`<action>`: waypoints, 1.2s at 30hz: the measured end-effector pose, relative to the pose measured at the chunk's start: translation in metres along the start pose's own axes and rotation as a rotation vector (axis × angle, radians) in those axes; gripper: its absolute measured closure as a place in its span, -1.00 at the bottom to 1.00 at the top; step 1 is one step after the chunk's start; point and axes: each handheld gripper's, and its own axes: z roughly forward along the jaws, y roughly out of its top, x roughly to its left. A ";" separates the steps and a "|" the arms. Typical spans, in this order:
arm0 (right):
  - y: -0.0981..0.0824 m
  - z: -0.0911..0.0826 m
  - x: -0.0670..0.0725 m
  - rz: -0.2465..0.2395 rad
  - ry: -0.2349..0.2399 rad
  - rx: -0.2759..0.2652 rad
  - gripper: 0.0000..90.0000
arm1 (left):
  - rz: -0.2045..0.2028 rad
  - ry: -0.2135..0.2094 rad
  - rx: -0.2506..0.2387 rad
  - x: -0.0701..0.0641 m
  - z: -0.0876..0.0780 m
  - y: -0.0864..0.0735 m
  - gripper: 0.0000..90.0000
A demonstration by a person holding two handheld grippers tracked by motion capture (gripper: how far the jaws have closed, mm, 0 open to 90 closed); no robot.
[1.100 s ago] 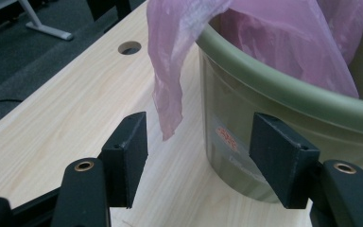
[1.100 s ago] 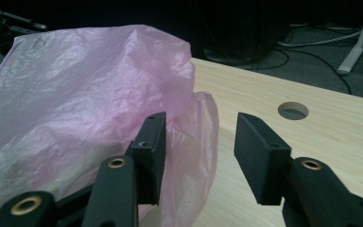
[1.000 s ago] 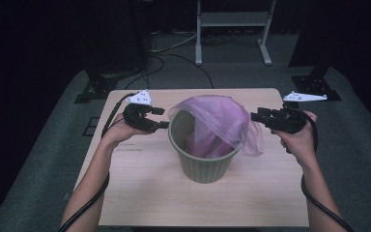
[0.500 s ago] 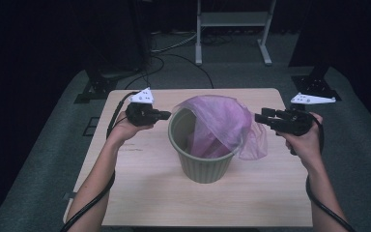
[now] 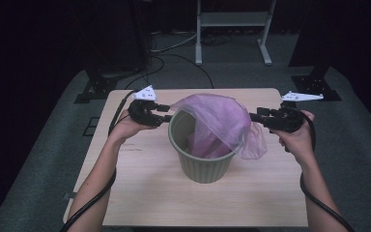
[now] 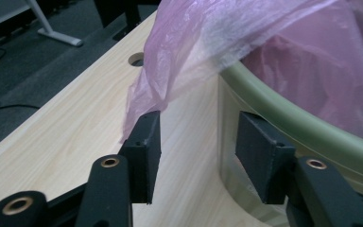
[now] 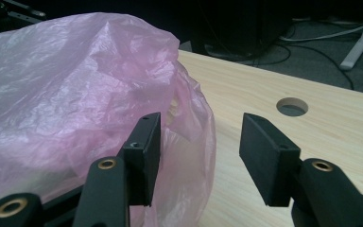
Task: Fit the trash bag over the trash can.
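Sitting under everything is the light wooden table (image 5: 140, 193), with both grippers being held just above its far half. Between the two grippers, the green waste bin (image 5: 202, 157) is being kept upright, pretty much dead centre, so it's off the left gripper's tips on one side and a bit farther off the right gripper's tips on the other.

A thin pink plastic bag (image 5: 217, 123) is being draped over that bin, partly tucked inside and partly ballooned up above the rim. One loose flap is being left hanging outside the bin wall, right in front of the right gripper (image 5: 262, 117).

In the right gripper view the jaws are being held wide apart, and the bag (image 7: 75, 94) is bulging up against the outside of one jaw while bare table (image 7: 283, 142) is seen through the gap, so nothing's being pinched there.

The left gripper (image 5: 165, 114) is being held at the bin's rim (image 6: 283, 120). Its jaws have just been opening again after a quick snap shut, and they're being held about halfway apart now. A corner of the bag (image 6: 170, 71) is dangling just past one jaw tip, not being clamped, and only table is showing between the pads.
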 end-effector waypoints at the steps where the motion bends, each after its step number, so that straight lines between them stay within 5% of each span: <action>1: 0.000 0.003 -0.001 0.002 0.003 0.006 0.08 | -0.003 0.014 0.002 0.001 0.001 0.001 0.04; 7: 0.000 0.008 -0.001 0.003 0.013 0.020 0.08 | -0.031 0.081 0.001 0.005 0.005 0.005 -0.19; 11: -0.001 0.006 -0.004 0.009 0.007 0.019 0.08 | -0.026 0.074 -0.004 0.005 0.004 0.003 -0.23; 14: -0.002 0.006 -0.005 0.008 0.008 0.022 0.08 | 0.006 0.055 -0.019 0.004 0.002 0.004 0.11; 18: -0.003 0.003 -0.006 0.009 0.013 0.018 0.06 | 0.023 0.039 -0.006 0.002 0.001 0.006 0.96; 27: -0.007 -0.022 -0.010 0.021 0.011 -0.030 0.04 | 0.018 -0.011 -0.026 -0.005 -0.010 -0.001 1.00; 36: -0.013 -0.046 0.005 -0.039 0.014 -0.057 0.03 | 0.028 -0.019 -0.032 -0.013 -0.026 -0.009 1.00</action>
